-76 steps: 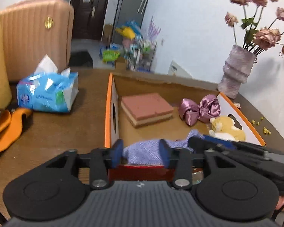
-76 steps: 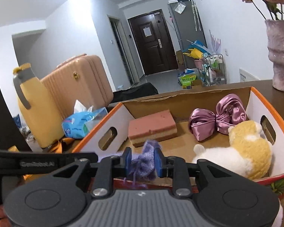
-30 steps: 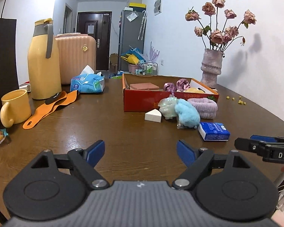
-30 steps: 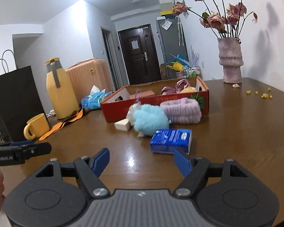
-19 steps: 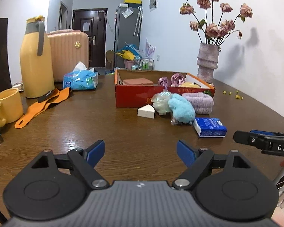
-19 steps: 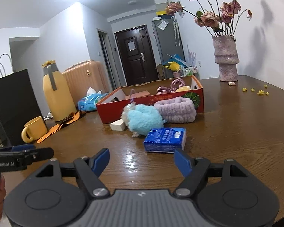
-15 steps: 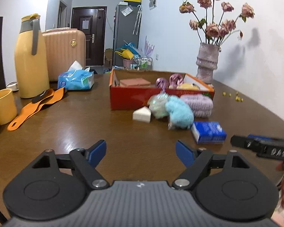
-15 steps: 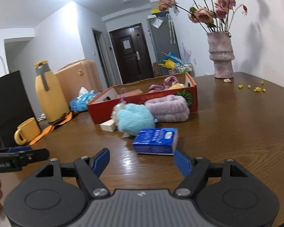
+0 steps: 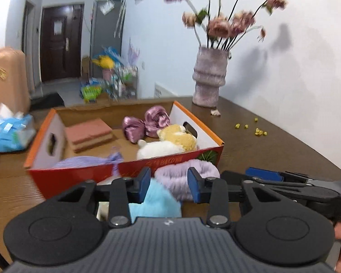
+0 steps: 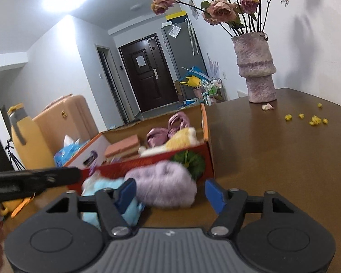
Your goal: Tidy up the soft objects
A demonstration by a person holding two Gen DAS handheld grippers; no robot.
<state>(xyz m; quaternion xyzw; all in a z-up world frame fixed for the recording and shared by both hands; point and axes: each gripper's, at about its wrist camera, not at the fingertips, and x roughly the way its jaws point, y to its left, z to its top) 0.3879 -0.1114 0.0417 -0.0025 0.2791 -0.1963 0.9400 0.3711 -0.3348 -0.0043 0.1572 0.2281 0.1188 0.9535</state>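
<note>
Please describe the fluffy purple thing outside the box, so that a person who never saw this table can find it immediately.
Find the red cardboard box on the brown table. The fluffy lilac roll lies on the table against the box's front wall, near the corner with the printed green leaves. Its pale blue fluffy neighbour lies beside it; only the roll is purple.

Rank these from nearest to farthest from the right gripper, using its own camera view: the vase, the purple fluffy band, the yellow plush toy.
From the right gripper:
1. Purple band, on the table right between the fingers.
2. Yellow plush, inside the box, behind the band.
3. Vase, far back on the right, near the wall.
</note>
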